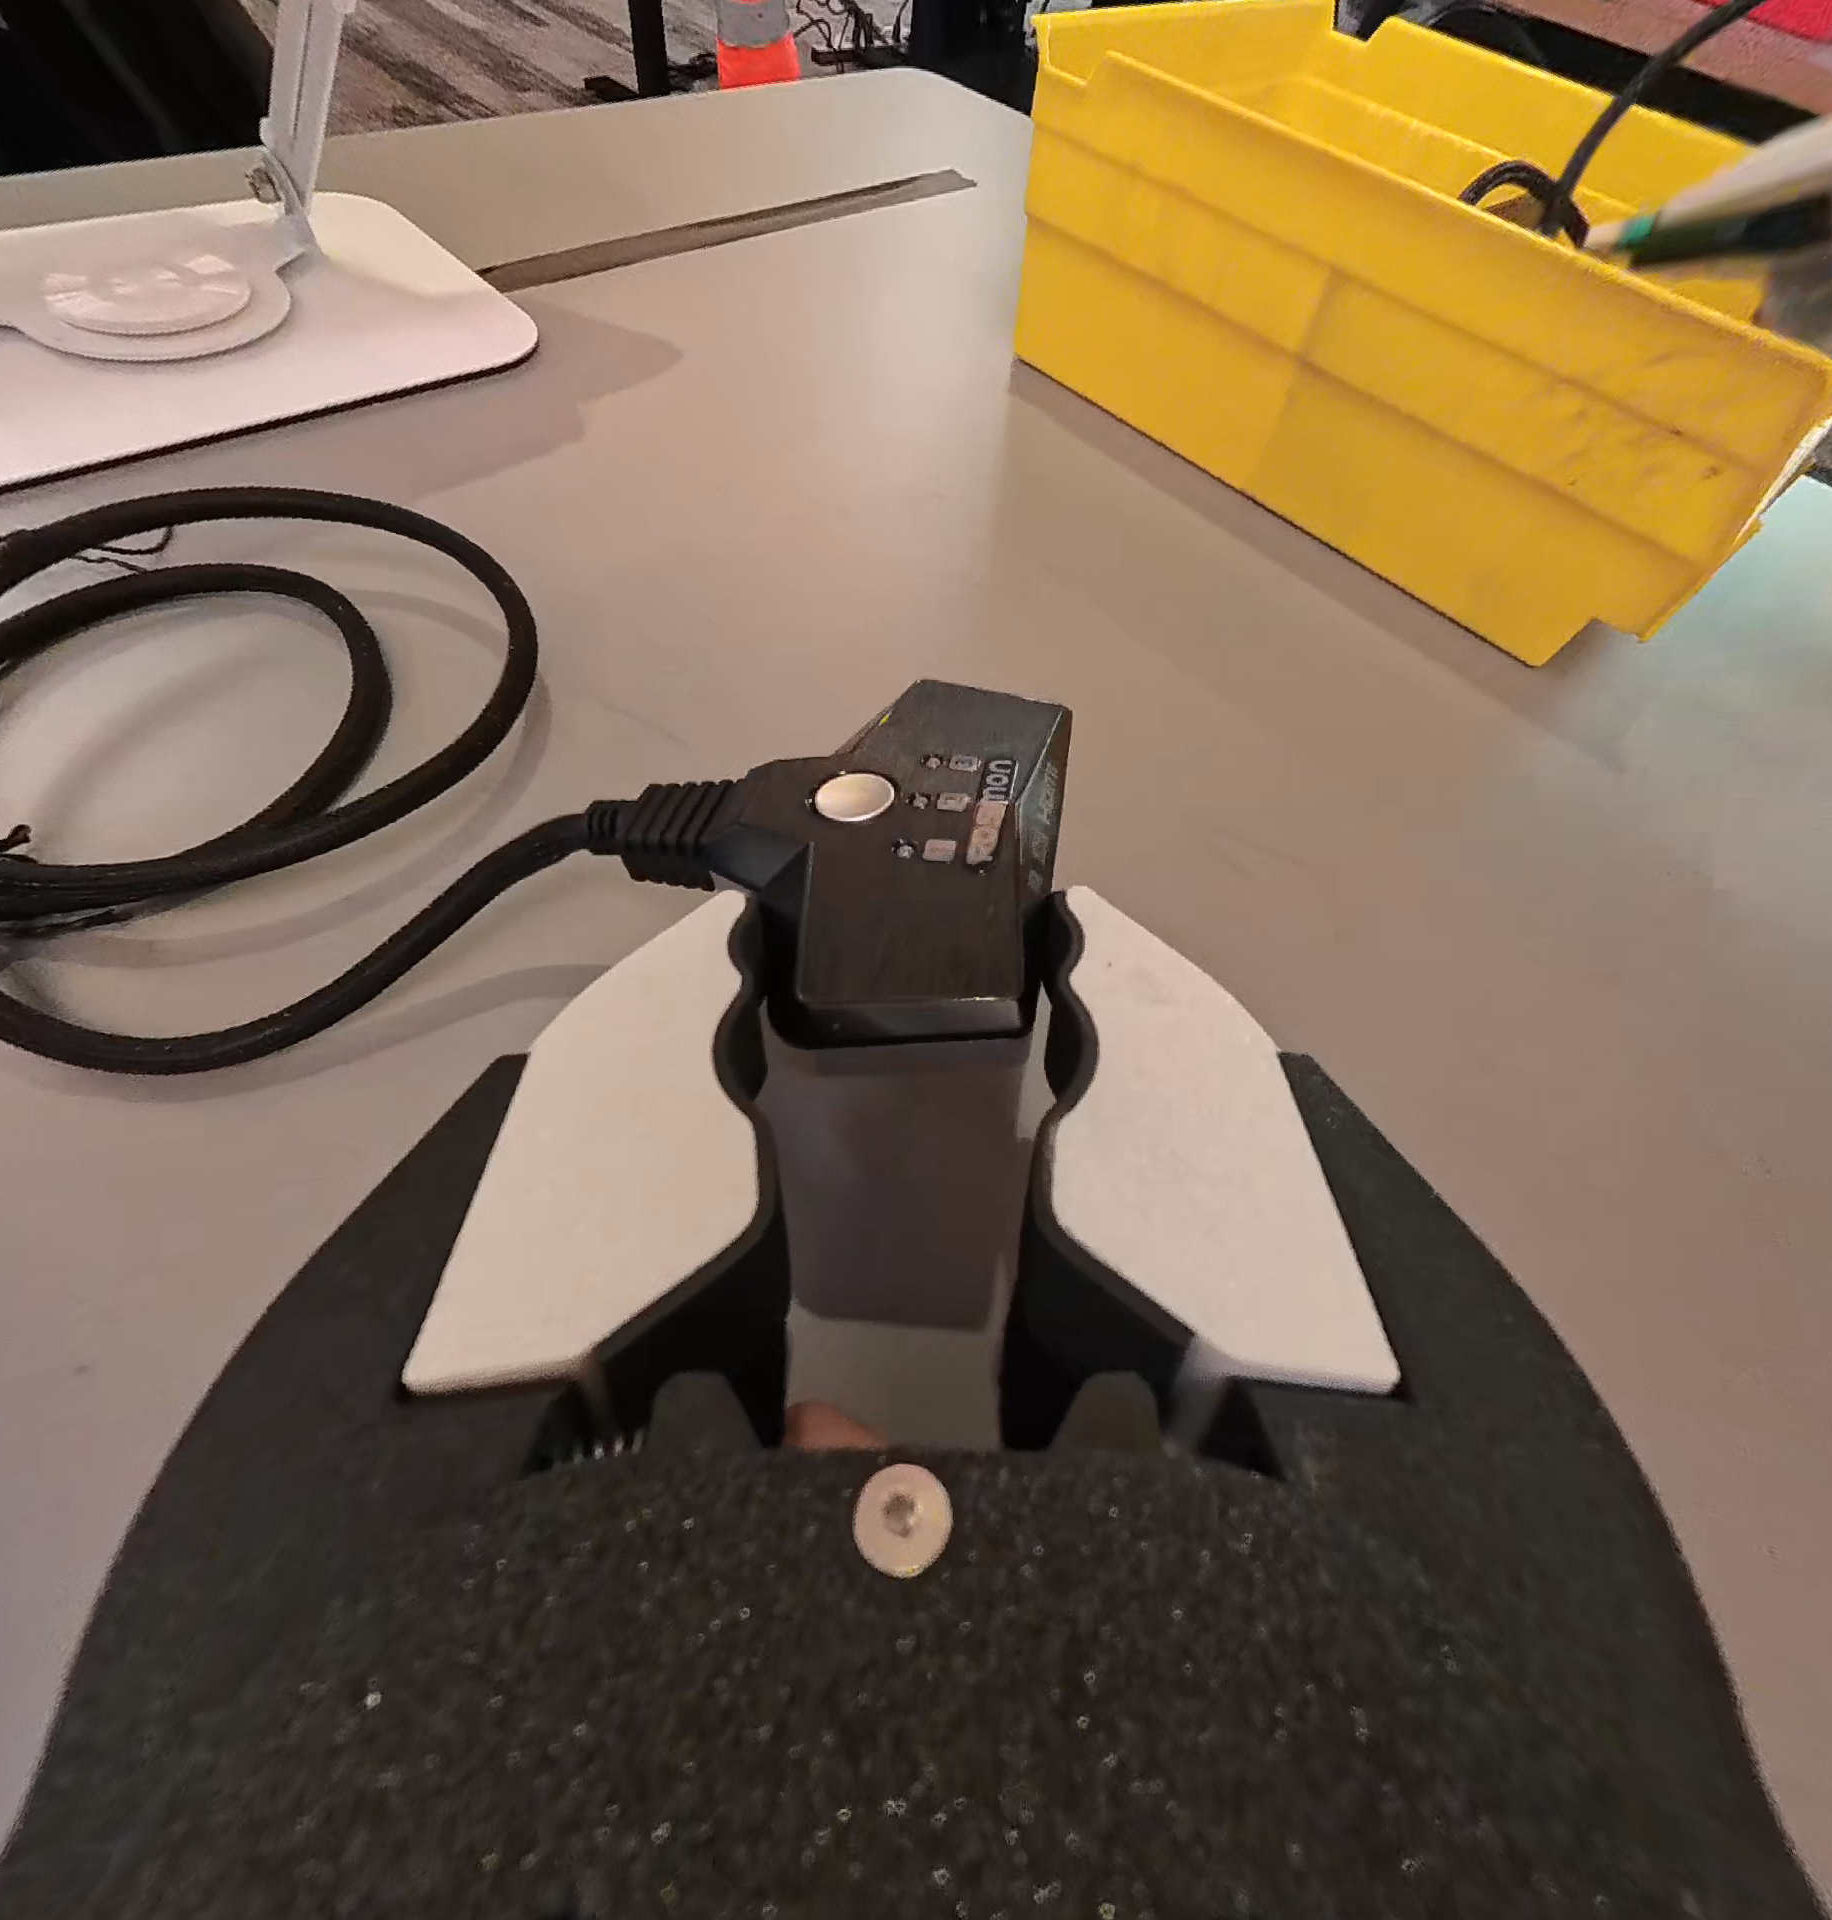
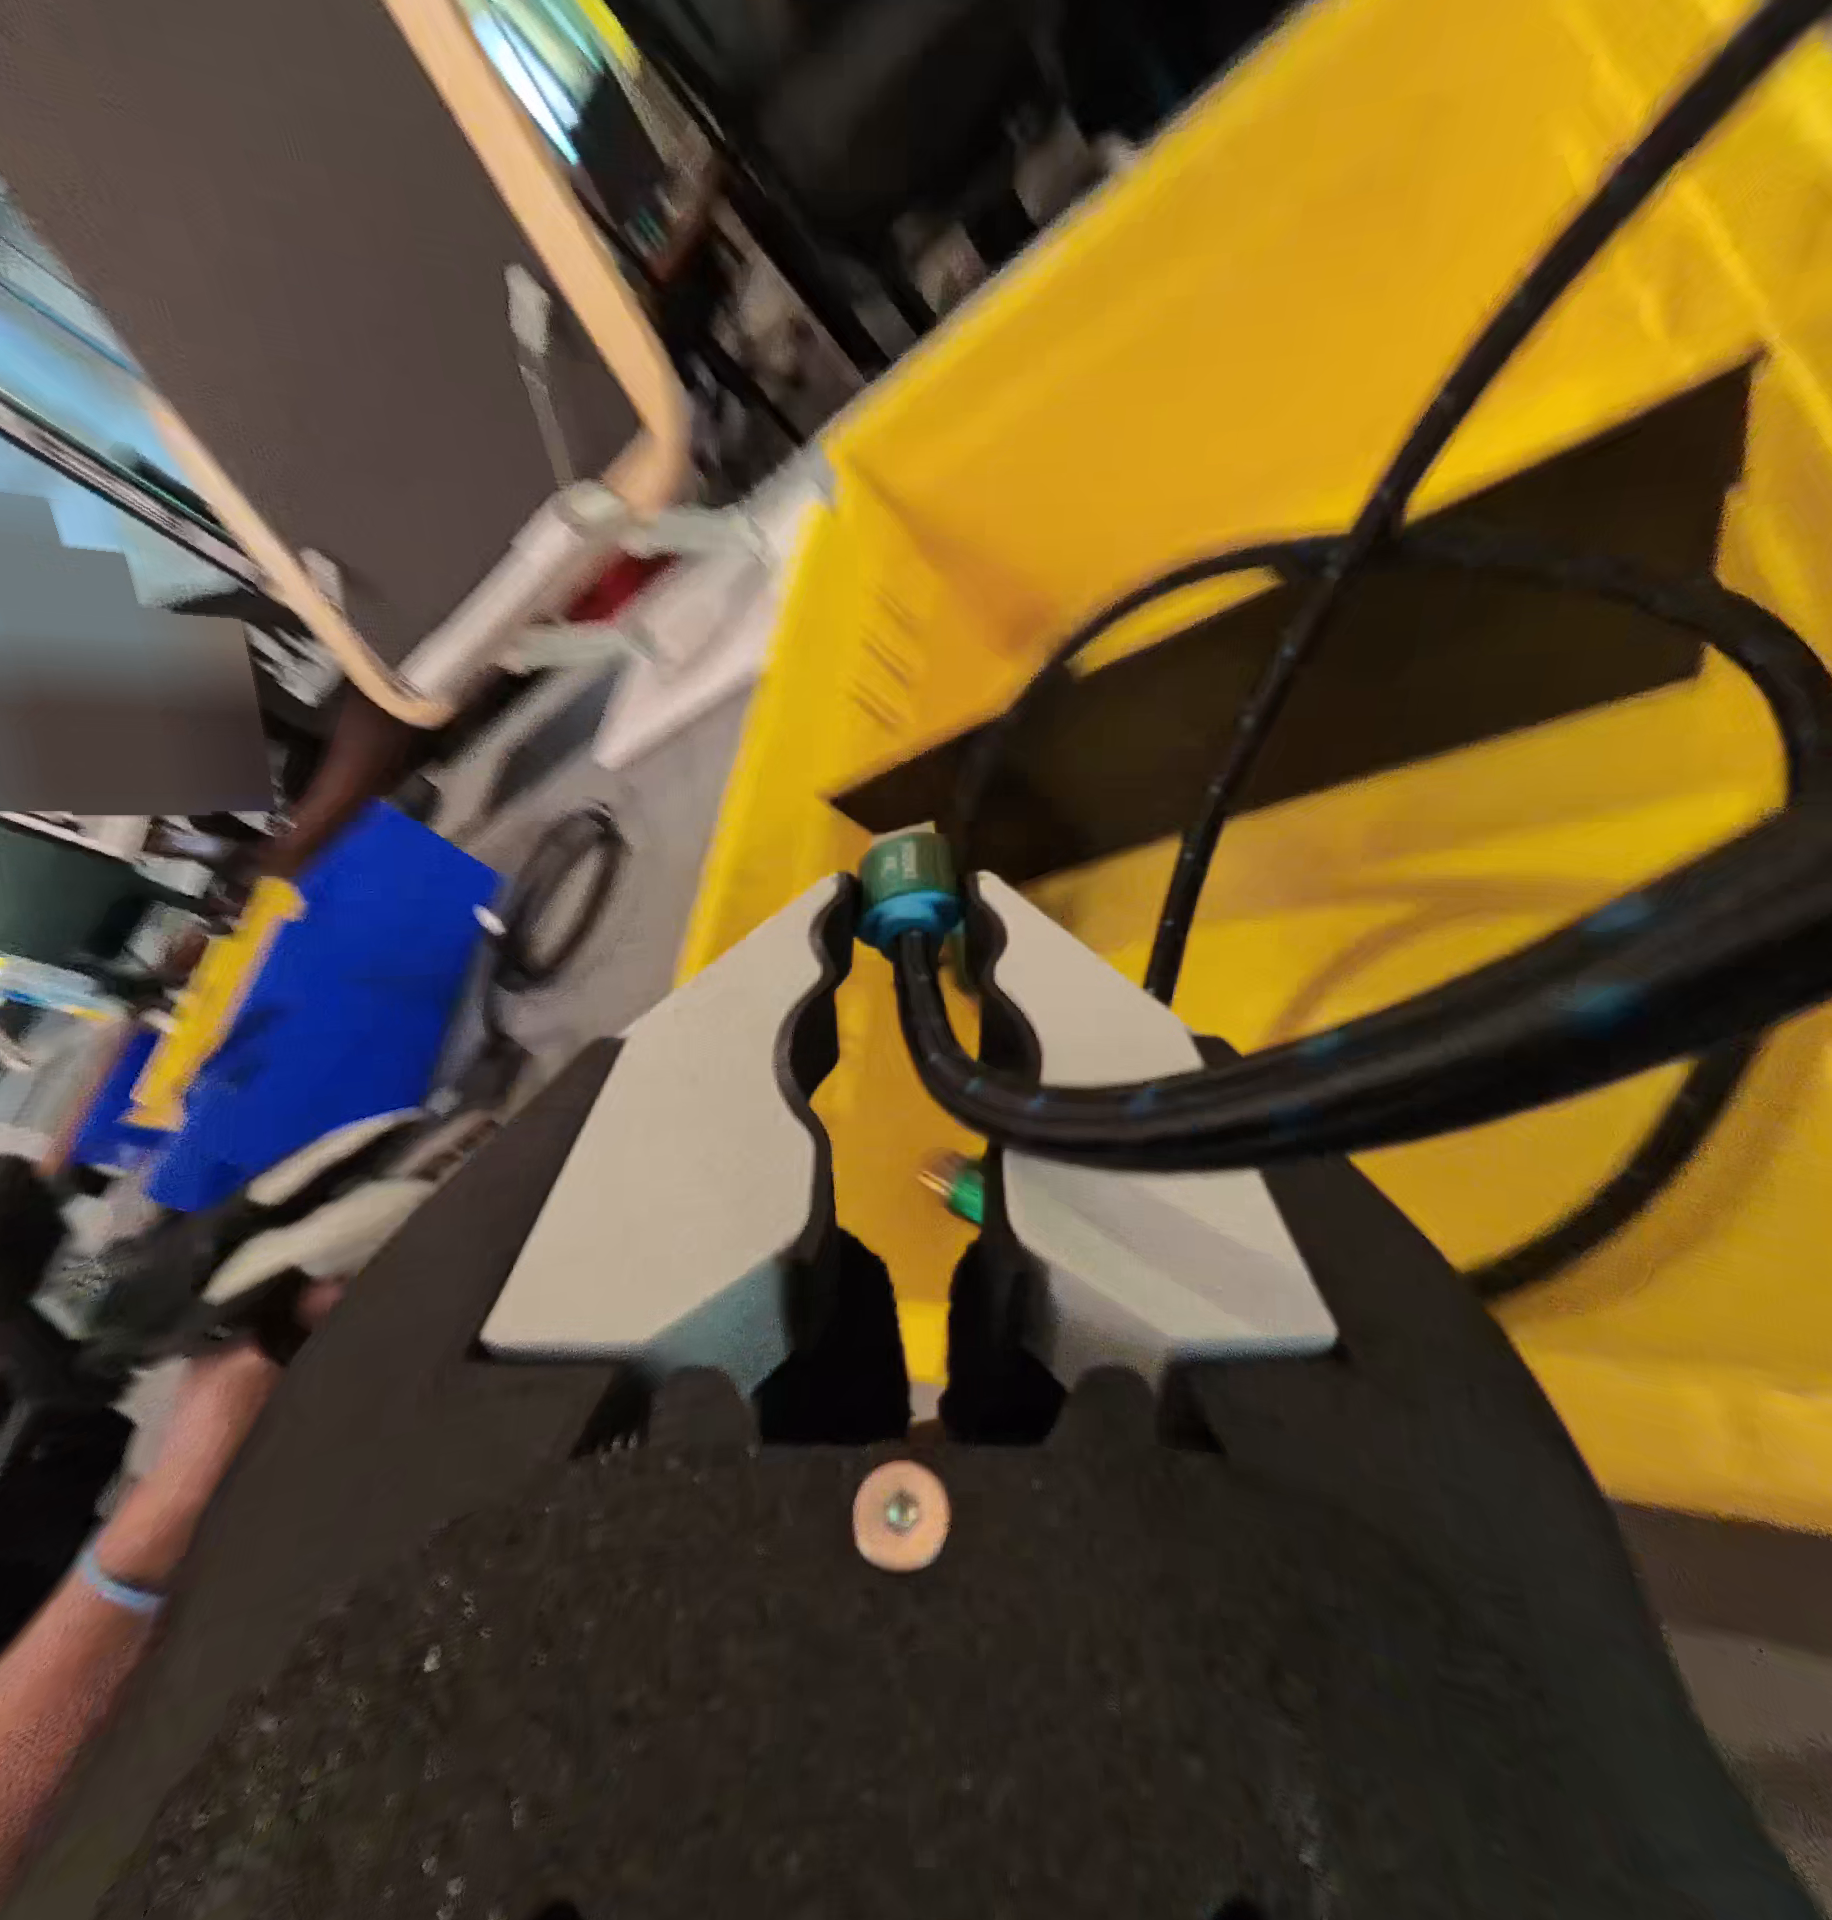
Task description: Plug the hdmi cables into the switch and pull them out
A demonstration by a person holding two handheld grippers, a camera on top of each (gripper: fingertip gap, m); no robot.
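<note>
My left gripper is shut on a black HDMI switch and holds it above the grey table. The switch has a silver button on top. A black cable is plugged into its left side and coils on the table. My right gripper is shut on the green and blue plug of a black HDMI cable over the yellow bin. The cable loops to the right. In the left wrist view, the right gripper shows blurred at the top right, above the bin.
The yellow bin stands at the back right of the table. A white stand base lies at the back left. A second green plug lies in the bin. A person's forearm and blue shirt show at the left. Across from one pair of fingers to the other is roughly 35 cm.
</note>
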